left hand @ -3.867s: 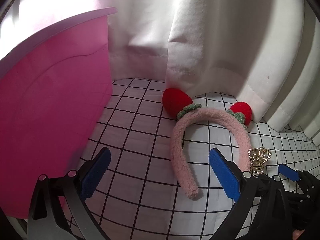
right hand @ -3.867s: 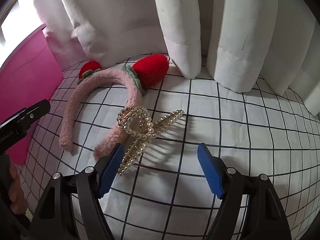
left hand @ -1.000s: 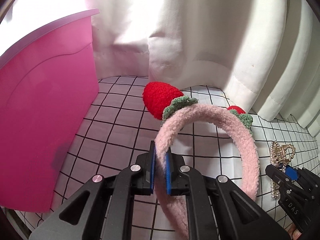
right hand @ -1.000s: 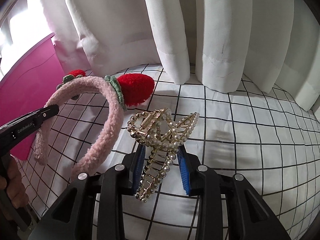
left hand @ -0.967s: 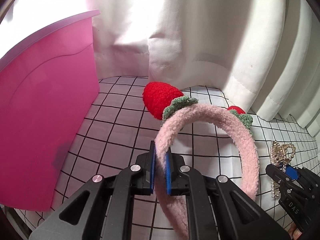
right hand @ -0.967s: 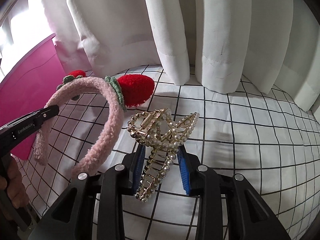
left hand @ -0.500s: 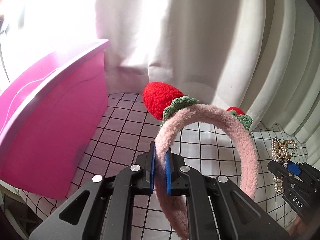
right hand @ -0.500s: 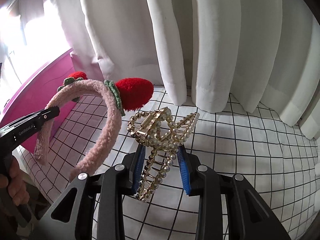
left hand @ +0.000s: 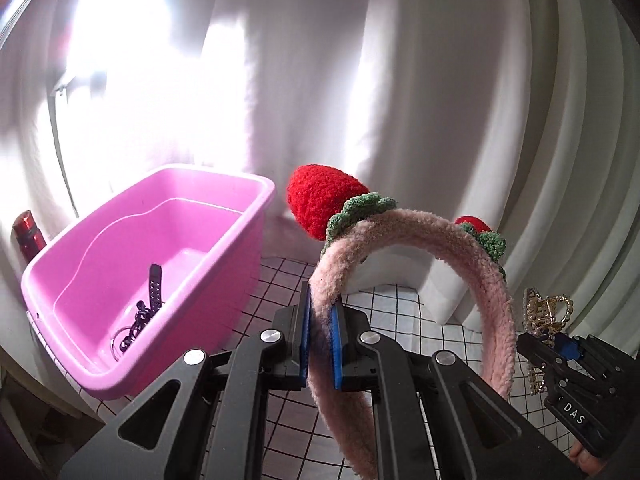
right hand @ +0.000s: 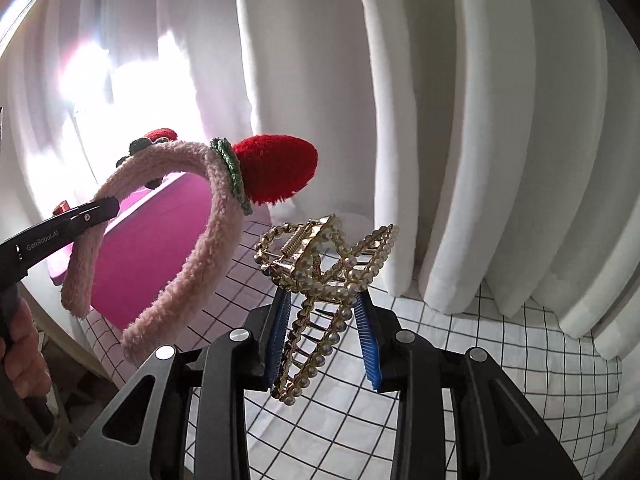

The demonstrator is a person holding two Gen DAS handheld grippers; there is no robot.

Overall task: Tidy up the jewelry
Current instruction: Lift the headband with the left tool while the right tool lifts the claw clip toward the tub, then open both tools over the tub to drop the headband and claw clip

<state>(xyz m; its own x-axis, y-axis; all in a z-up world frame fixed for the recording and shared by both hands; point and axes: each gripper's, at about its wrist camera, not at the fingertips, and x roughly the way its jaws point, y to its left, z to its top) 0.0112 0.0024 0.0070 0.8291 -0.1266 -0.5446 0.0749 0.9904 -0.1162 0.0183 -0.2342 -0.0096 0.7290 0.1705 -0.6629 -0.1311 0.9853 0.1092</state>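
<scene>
Left wrist view: left claw [left hand: 320,340] clamped tight on one leg of the fuzzy pink headband [left hand: 420,236], lifted clear of the gridded surface [left hand: 384,300]. Red strawberry ears [left hand: 324,200] up top, band arching off to the right. Far left: pink bin [left hand: 240,240], seen from above w/ inside showing, holding a dark strap-like piece [left hand: 154,286] and a tangle of small dark bits, too small to ID. Red cylinder [left hand: 28,236] behind bin's left corner. At right edge: tip of right claw [left hand: 560,350], gold clip [left hand: 546,308] poking above it. White curtain [left hand: 440,100] behind.

Right wrist view: right claw [right hand: 324,336] closed on the gold pearl hair clip [right hand: 320,280], blue pads [right hand: 366,340] pressing its toothed sides, hinge end up, held in air over the surface [right hand: 500,352]. Clip detail clear here only. Left claw [right hand: 96,210] seen side-on at left, gripping headband [right hand: 212,240] near one end; person's hand [right hand: 24,344] on its handle at lower left. Bin [right hand: 160,220] only a side wall behind the headband, contents hidden. Curtain [right hand: 480,120] folds fill far side.
</scene>
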